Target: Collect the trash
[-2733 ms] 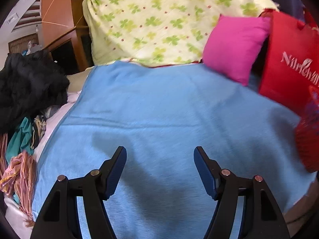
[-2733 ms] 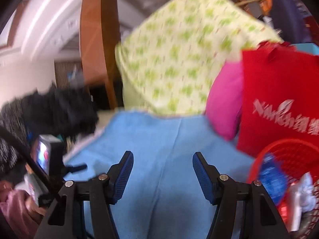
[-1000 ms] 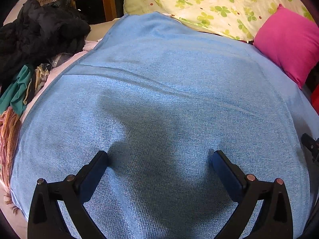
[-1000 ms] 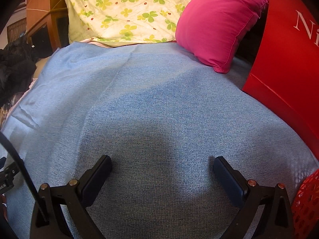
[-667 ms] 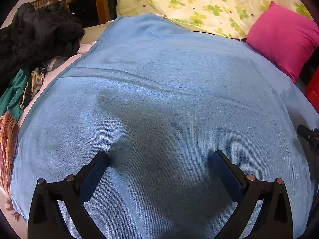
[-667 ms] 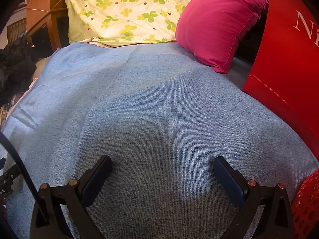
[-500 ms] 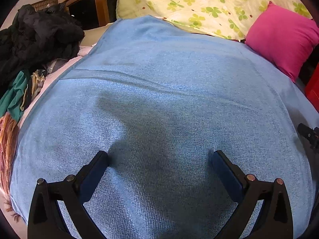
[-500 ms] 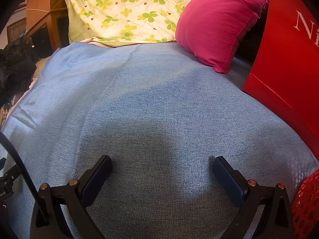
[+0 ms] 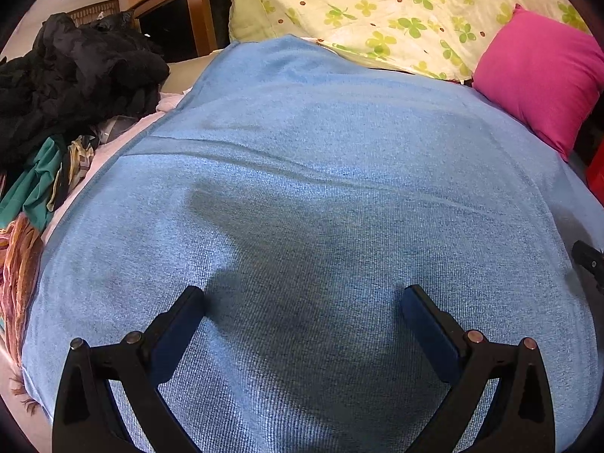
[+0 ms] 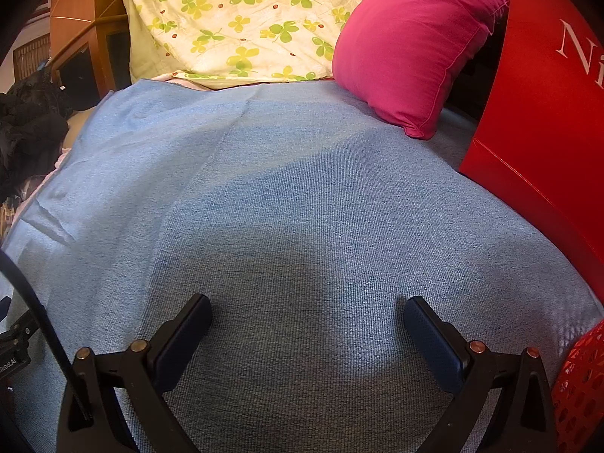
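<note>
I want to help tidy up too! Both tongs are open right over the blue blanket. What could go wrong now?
1. The left tongs and right tongs hang open close over the blue blanket; closing here might pinch and drag the cloth.
2. The red basket sits at the edge of the right view, so a sideways swing could bump it.
3. No trash shows on the blanket, so clothes in the pile could get grabbed by mistake.
</note>
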